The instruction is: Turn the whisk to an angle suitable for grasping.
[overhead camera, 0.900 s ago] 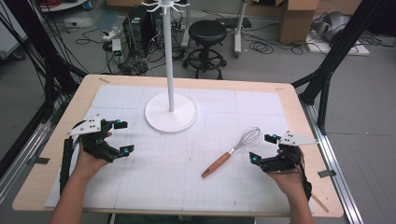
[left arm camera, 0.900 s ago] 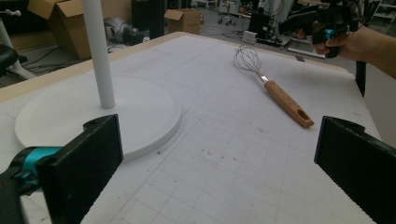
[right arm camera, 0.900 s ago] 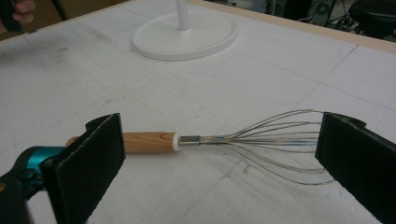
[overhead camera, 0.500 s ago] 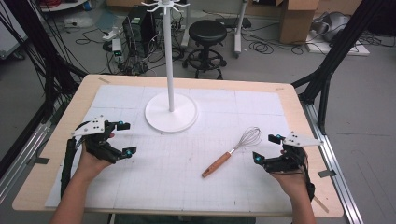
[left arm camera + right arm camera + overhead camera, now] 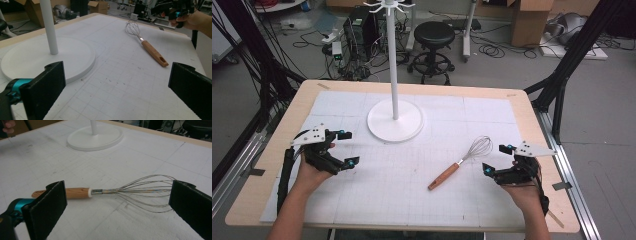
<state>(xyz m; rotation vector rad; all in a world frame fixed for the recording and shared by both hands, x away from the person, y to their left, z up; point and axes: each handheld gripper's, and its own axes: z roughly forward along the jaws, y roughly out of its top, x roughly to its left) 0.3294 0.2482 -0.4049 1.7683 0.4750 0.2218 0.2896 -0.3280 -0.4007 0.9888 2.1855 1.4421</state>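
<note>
A whisk (image 5: 463,161) with a wooden handle lies flat on the white gridded mat (image 5: 412,200) covering the table (image 5: 532,115), right of centre, its wire head pointing toward the far right corner and its handle toward the person. The right gripper (image 5: 497,159) is held just beside the wire head — jaws spread wide, holding nothing. In the right gripper view the whisk (image 5: 105,191) lies crosswise beyond the two black jaws, handle near the left jaw, wires reaching toward the right one, touching neither. The left gripper (image 5: 348,148) hovers at the left side of the mat, also wide open and empty, well apart from the whisk. Its own view looks across the mat to the whisk (image 5: 145,42) and the right gripper (image 5: 172,7) farther off. A white stand (image 5: 394,117) (a tall pole on a round base) rises from the far middle of the mat — its base (image 5: 47,61) sits near the left gripper's jaws.
</note>
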